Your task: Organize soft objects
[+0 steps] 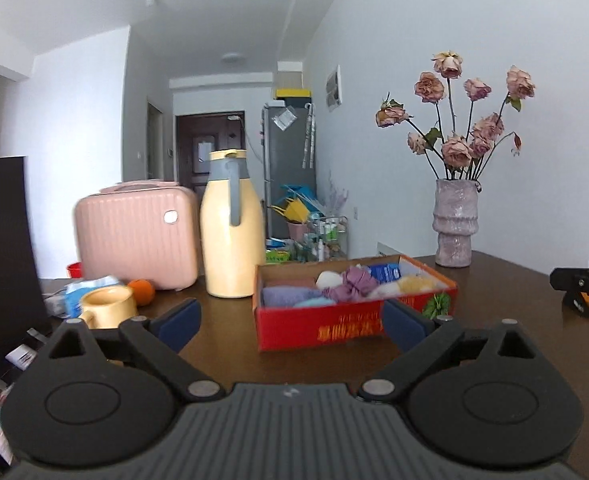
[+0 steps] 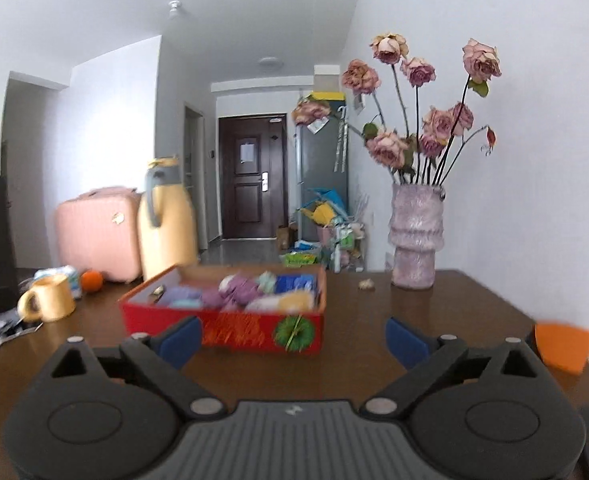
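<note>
Well, both the left hand-held gripper point(image 1: 290, 322) and right hand-held gripper point(image 2: 293, 340) hover spread wide, empty. Rolled socks point(image 1: 352, 282) sit bunched in the red cardboard box point(image 1: 318, 326), likely gathered for sorting.

left gripper point(image 1: 291, 325) fingers spread, right gripper point(image 2: 293, 340) likewise

Both the left gripper point(image 1: 291, 326) and right gripper point(image 2: 294, 340) have black ribbed bodies, silver rivets and blue-padded fingers point(image 1: 180, 322).

We see the box point(image 1: 334, 328) mid-table, soft things point(image 1: 354, 284) in it, jug point(image 1: 232, 236) far left, vase point(image 1: 454, 224) far right.
</note>
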A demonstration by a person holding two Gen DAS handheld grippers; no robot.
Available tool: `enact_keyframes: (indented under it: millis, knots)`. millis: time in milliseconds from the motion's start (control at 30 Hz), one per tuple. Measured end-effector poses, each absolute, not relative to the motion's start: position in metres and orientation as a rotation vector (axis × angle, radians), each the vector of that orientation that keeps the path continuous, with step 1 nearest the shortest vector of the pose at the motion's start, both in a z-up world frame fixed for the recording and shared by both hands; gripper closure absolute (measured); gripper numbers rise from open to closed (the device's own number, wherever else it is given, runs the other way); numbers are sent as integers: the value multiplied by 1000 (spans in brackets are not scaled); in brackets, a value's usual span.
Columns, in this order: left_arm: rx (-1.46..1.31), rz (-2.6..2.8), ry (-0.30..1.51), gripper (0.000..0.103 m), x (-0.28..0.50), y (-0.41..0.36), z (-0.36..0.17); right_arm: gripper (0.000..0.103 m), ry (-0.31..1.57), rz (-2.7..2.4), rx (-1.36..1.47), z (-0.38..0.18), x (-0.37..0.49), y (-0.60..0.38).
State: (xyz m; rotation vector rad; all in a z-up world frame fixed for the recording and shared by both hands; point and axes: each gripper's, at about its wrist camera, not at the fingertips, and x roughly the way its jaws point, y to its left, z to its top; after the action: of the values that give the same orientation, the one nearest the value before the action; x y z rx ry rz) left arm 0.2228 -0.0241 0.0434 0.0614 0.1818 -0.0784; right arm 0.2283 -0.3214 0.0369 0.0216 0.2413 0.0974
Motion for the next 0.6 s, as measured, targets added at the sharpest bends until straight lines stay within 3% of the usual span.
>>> enact_keyframes:
  millis: [367,600]
  knots:
    - [6,-13,232,0,63,0,-2,0,261,116,-46,-15,56,-277]
    - [27,-37,203,0,39,-2,15,0,241,184,-25,-5,24,-251]
